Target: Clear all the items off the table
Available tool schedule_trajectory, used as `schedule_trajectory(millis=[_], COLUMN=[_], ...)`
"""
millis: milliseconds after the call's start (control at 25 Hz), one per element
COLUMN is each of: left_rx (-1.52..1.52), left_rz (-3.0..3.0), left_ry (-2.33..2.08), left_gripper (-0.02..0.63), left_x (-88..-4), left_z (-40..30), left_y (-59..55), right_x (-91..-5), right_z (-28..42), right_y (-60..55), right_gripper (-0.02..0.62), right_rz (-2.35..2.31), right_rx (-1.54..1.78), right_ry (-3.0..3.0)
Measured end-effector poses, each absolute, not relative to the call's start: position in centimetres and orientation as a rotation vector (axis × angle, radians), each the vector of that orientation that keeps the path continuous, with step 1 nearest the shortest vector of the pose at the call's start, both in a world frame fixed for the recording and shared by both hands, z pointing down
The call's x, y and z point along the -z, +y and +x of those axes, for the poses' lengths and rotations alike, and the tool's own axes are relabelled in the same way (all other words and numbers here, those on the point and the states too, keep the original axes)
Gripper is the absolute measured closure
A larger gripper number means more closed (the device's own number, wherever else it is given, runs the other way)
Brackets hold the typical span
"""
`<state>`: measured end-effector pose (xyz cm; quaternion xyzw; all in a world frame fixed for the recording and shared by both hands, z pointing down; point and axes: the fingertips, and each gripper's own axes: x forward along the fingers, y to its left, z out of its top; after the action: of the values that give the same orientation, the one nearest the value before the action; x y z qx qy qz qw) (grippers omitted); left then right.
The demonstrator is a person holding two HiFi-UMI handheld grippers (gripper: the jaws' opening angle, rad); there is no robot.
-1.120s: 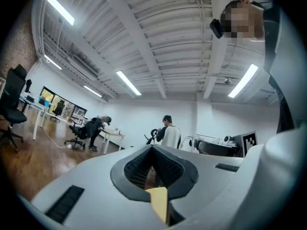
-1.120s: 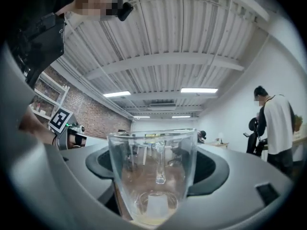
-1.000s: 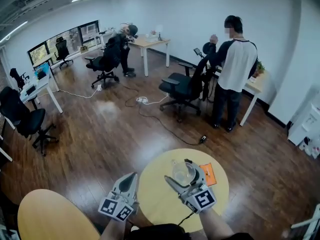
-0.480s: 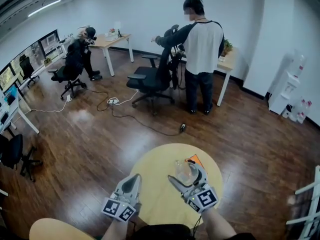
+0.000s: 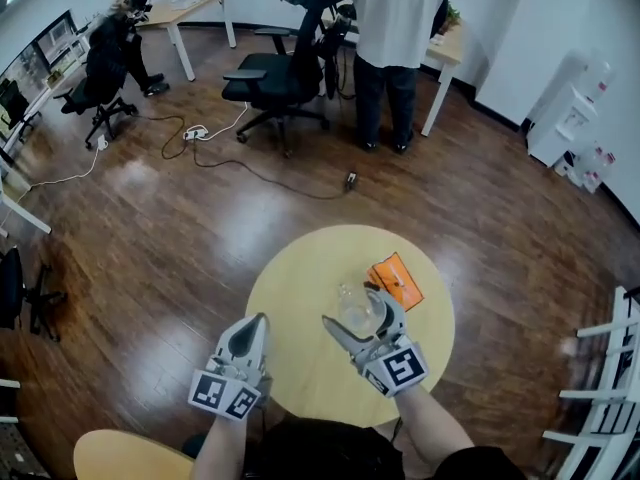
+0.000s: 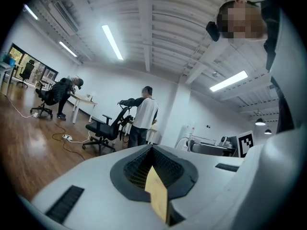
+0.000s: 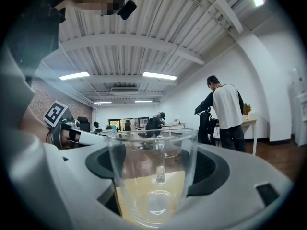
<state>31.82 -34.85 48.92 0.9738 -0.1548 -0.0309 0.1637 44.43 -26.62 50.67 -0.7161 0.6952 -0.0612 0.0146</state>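
Observation:
A clear drinking glass (image 5: 353, 308) stands upright between the jaws of my right gripper (image 5: 357, 311), which is shut on it over the round yellow table (image 5: 300, 288). In the right gripper view the glass (image 7: 153, 171) fills the gap between the dark pads (image 7: 213, 171), with the tabletop showing yellow through it. An orange flat packet (image 5: 397, 280) lies on the table just beyond the glass. My left gripper (image 5: 257, 324) hovers at the table's near left edge, jaws together and holding nothing. The left gripper view shows its tips (image 6: 154, 172) meeting.
A person in a white shirt (image 5: 398, 13) stands by a desk at the far side, next to a black office chair (image 5: 272, 68). A cable and power strip (image 5: 196, 133) lie on the wood floor. Another yellow table (image 5: 125, 458) is at lower left, a white rack (image 5: 610, 368) at right.
Both grippers have sunk toward the table, the right one still carrying the glass. The head view has tipped downward, so the table sits higher in the picture.

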Motion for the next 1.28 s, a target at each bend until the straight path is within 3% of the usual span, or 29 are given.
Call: schedule_trajectory(millis=[680,1280], left_rx=[-0.159,-0.168], left_rz=[2.644,2.655], left_ry=[-0.506,-0.564], left_gripper=[0.614,0.614], left_x=[-59.6,-61.1], left_z=[28.2,27.7], left_y=[-36.8,-36.9], right_x=[-64.9,-67.5], right_z=[43.5,43.2], right_y=[-31.2,-30.6], right_gripper=[0.179,0.179], right_rz=[-2.350,-2.361], right_rx=[0.435,0.475], right_ry=[2.125,2.127])
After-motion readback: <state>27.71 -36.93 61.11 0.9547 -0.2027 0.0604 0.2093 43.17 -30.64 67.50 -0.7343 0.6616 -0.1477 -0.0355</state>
